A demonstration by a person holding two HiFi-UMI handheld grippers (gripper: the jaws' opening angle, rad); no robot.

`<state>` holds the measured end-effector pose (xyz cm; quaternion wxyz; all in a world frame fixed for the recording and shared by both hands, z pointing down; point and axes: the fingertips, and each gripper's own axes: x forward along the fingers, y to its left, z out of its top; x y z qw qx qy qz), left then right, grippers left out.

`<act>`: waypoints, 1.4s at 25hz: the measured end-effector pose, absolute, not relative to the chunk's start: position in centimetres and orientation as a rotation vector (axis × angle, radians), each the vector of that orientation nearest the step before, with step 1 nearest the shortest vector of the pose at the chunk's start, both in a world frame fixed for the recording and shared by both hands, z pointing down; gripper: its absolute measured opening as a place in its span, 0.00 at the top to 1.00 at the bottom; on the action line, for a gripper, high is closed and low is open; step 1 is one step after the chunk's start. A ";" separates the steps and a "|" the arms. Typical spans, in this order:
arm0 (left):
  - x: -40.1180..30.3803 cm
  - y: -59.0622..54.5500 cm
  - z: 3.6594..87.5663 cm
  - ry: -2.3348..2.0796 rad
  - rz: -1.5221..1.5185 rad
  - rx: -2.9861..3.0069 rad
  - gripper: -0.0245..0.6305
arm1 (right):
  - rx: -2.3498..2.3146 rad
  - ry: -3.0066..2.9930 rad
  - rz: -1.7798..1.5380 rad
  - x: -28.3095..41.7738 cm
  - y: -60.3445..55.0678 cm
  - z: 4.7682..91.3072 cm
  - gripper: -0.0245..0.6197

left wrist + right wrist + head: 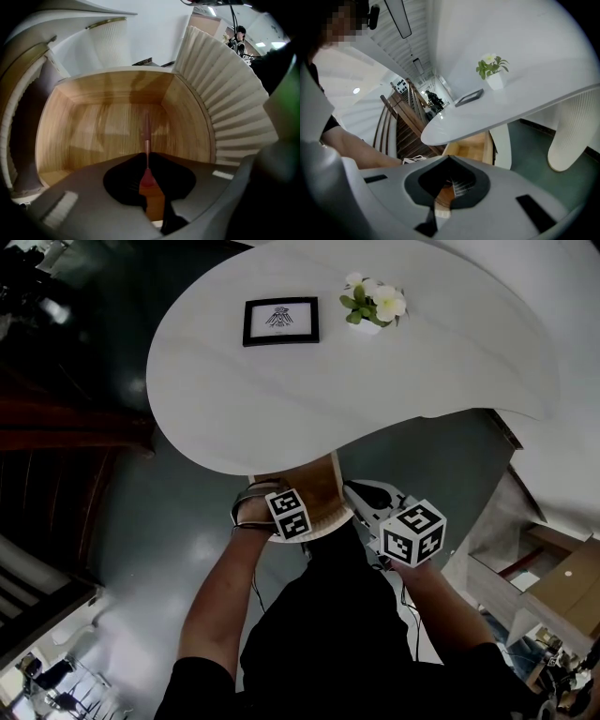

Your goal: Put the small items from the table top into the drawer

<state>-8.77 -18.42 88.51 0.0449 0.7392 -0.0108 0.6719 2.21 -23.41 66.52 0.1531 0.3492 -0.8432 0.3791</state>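
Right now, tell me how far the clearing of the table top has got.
Done: the drawer stands open, its wooden floor bare in the left gripper view. In hand: the left claw is shut on a thin reddish stick over the drawer. Left: the framed picture and the potted flower sit on the table; the right claw carries nothing.

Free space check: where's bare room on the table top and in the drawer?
Drawer floor is bare wall to wall; only the thin rod held by the left gripper hangs over it. Table top is bare across its near and middle parts; the far edge holds the frame and the plant pot.
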 end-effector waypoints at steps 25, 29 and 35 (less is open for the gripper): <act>-10.2 -19.7 70.7 -0.642 1.309 2.441 0.80 | 1.005 -2.534 0.876 0.2 -20.7 55.6 0.95; -10.6 -19.8 65.3 -0.762 1.156 2.545 0.80 | 1.006 -2.562 0.807 -0.8 -20.0 52.5 0.95; -12.1 -19.0 58.1 -0.985 1.009 2.661 0.80 | 0.992 -2.570 0.740 -1.3 -17.9 49.8 0.95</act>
